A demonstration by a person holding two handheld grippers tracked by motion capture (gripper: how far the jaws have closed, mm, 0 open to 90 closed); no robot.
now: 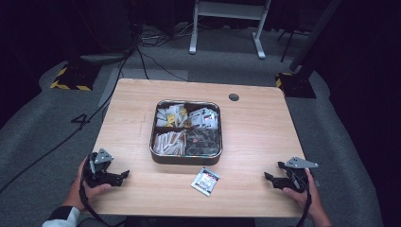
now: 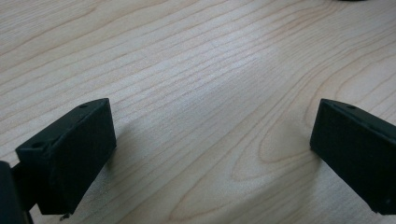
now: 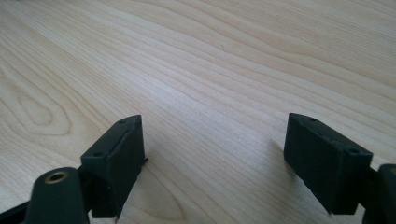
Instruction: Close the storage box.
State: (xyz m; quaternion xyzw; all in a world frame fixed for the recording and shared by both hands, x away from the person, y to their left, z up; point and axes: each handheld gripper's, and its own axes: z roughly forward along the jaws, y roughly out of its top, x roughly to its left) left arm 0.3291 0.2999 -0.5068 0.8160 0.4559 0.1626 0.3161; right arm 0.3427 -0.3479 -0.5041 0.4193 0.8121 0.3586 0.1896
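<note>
Pale wood table: largest item, grain running across, bare under both grippers in the two gripper views.

Steel tray: square, four compartments, at the table's centre. Paper-wrapped sticks fill the 7 o'clock compartment, white and yellow sachets the 11 o'clock one, printed packets the 1 o'clock one, dark packets the 5 o'clock one.

Left gripper: held at the table's 8 o'clock corner, low over the wood, pointing toward 3 o'clock. Jaws spread wide, nothing between them; the left gripper view shows plain wood in the gap.

Right gripper: held at the 4 o'clock corner, pointing toward 9 o'clock. Jaws likewise spread wide and empty over plain wood.

Loose sachet: white with a red and dark print, lying flat just outside the tray's near wall at 6 o'clock, between the two grippers, apart from both and somewhat nearer the right one.

Handling note, as judged: the work appears to be putting this sachet in the tray, probably with the similar packets at 1 o'clock. The right gripper looks better placed. A flat sachet offers little to grip; come in low, catch one raised edge or corner, close fully before lifting, and clear the tray wall before release.
</note>
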